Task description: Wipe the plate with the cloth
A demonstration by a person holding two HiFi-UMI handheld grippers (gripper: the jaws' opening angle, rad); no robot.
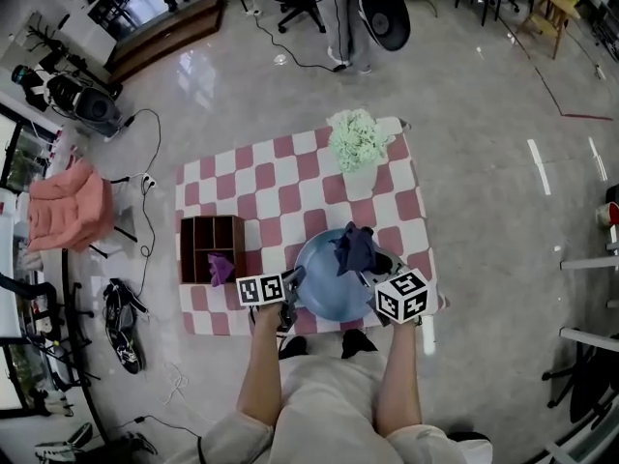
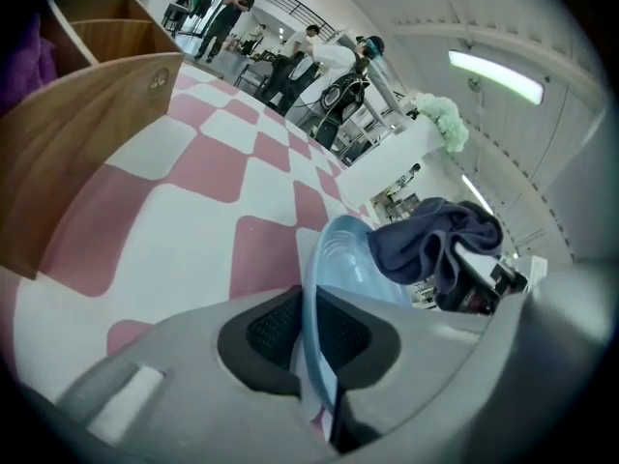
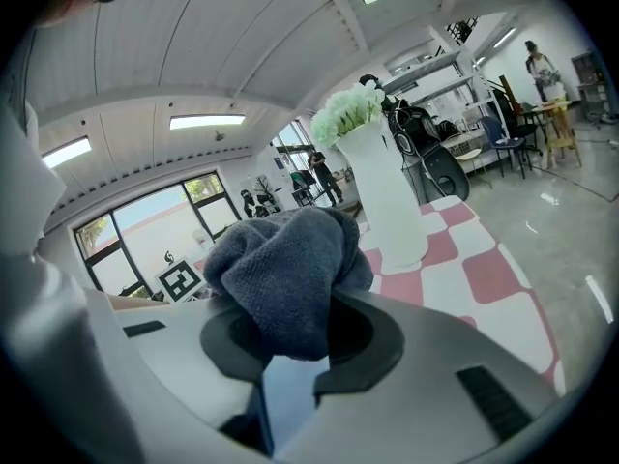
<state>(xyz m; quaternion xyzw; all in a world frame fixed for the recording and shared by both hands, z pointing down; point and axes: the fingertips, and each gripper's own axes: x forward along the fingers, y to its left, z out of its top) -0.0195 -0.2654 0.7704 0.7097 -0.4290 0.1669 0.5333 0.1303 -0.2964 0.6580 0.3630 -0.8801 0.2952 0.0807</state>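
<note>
Box (image 1: pixel 211 219): purple rag (image 1: pixel 221 267) inside | left gripper (image 2: pixel 310 336) clamps plate (image 1: pixel 324 290) | right gripper (image 3: pixel 290 341) clamps cloth (image 3: pixel 285 264)

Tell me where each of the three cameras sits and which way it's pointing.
Head view: on the person's head, facing steeply down at the red-and-white checked mat; both forearms, left gripper and right gripper show.
Left gripper view: on the left gripper, looking along its fingers, clamped on the light blue plate, with the brown wooden box at left.
Right gripper view: on the right gripper, looking along fingers shut on the dark blue cloth, toward the white vase.
Shared: both gripper views show the cloth.
</note>
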